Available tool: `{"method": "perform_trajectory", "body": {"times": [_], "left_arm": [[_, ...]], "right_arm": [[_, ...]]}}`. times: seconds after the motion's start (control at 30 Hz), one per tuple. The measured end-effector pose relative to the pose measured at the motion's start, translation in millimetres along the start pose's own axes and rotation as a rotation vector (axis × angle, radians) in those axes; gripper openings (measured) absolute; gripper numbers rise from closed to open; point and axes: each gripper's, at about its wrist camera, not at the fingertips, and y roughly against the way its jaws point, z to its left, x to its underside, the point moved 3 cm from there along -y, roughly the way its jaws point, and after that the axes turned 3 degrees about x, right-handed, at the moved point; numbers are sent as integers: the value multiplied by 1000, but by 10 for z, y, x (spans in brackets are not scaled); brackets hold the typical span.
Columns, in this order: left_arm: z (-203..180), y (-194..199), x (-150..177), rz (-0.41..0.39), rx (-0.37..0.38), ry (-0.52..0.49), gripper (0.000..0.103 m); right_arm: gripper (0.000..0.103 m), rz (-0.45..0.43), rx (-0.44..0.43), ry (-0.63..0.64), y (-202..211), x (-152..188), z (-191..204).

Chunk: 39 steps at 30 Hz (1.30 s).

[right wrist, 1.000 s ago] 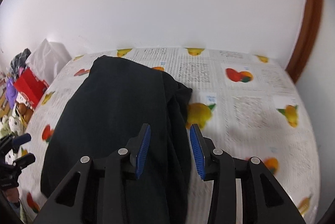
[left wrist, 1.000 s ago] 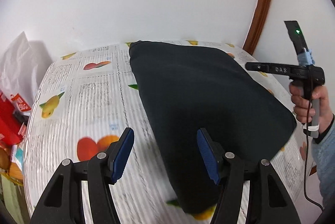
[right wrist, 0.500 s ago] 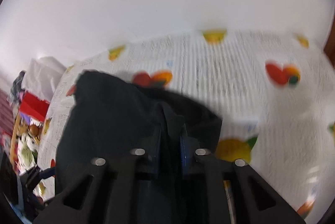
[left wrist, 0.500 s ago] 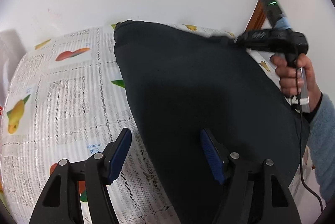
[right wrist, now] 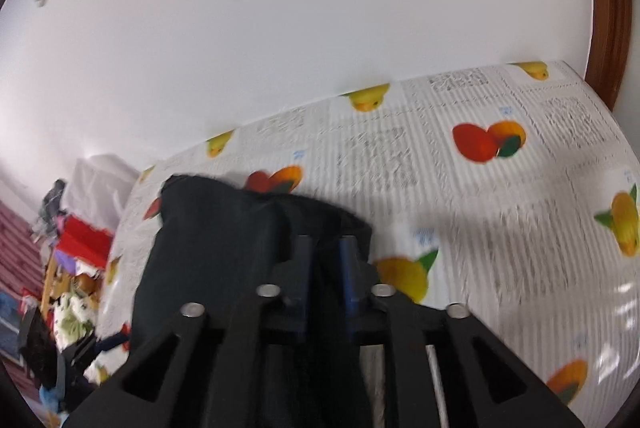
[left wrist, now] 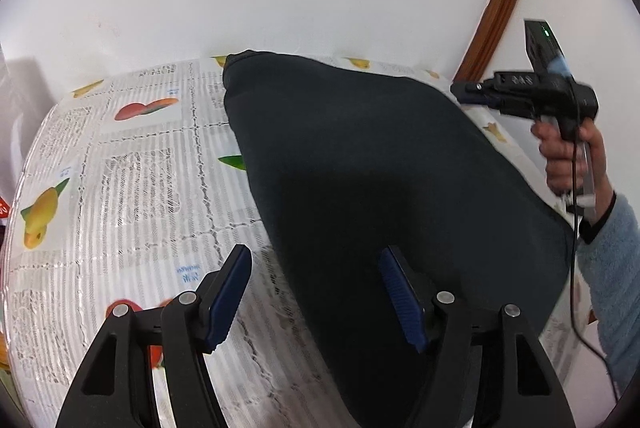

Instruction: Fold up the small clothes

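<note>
Here, dark garment (left wrist: 380,179) partly under released left claw (left wrist: 316,292), its fold between just-reopened right claw (right wrist: 325,268).

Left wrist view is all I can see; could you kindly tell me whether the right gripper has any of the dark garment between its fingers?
Observer: Yes, a bunched fold of the dark garment lies between the blue pads of the right gripper, whose jaws have just been opening.
Operator: Thank you. What lies just past that fold, on its right?
Observer: The tablecloth, with a yellow fruit print right beside the garment's edge.
Operator: And does that edge lie flat?
Observer: No, it looks humped up near the pads, not smoothed.
</note>
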Motion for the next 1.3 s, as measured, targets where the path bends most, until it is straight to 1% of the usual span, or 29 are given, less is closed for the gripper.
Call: {"method": "perform_trajectory", "body": {"times": [0.03,0.1,0.13,0.17,0.2,0.23,0.27,0.3,0.33,0.37,0.4,0.43,0.47,0.5,0.57,0.63,0.7,0.77,0.8,0.83,0.9,1.0,1.1,1.17,1.27,1.3], "left_arm": [[-10,13,11,2,8,3,65],[-37,14,37,8,14,4,65],[-53,2,53,15,11,3,65],[-68,-23,72,24,4,3,65],[-78,-51,91,30,-6,5,65],[-83,-68,106,32,-14,9,68],[-81,-90,117,33,-24,12,68],[-73,-114,119,37,-27,20,69],[-66,-111,120,40,-23,34,69],[-63,-98,127,43,-17,45,69],[-62,-86,131,47,-15,51,69],[-60,-82,130,50,-14,55,69],[-59,-67,136,53,-20,58,69],[-63,-60,135,54,-21,59,69],[-92,-9,147,55,-26,59,67],[-146,68,177,46,-30,45,66],[-199,126,212,36,-35,32,66],[-244,173,248,30,-32,30,66],[-264,195,267,28,-26,31,66],[-283,220,289,25,-21,34,66],[-315,260,338,26,-10,43,66],[-340,286,397,29,-4,52,66],[-334,276,440,35,-2,72,67],[-332,274,463,39,0,82,67],[-338,270,488,46,-1,90,67],[-340,268,497,47,-2,93,67]], "right_arm": [[48,-5,-12,10,37,63,25],[49,6,-31,23,42,165,76],[47,25,-41,30,-1,207,107],[43,45,-46,37,-61,237,137],[23,70,-51,55,-145,262,173],[9,114,-71,82,-247,296,205],[8,127,-66,103,-312,300,216],[6,107,-69,99,-287,292,194],[6,45,-105,84,-166,245,157],[5,2,-112,79,-81,230,132],[3,-59,-73,90,28,220,109],[2,-78,-43,97,56,232,98],[2,-70,24,85,51,257,57],[2,-57,72,73,62,282,14],[2,-59,69,73,195,356,-10],[6,-79,90,100,374,449,10],[7,-86,82,112,551,576,33],[12,-80,54,121,691,709,72],[17,-77,38,121,745,792,95],[23,-66,20,119,770,877,118],[33,-34,-22,112,759,1038,149],[34,4,-33,109,643,1192,162],[34,48,-48,75,447,1290,104],[35,59,-91,19,374,1296,56],[36,69,-159,-28,339,1268,21],[31,73,-165,-36,327,1259,8]]}}
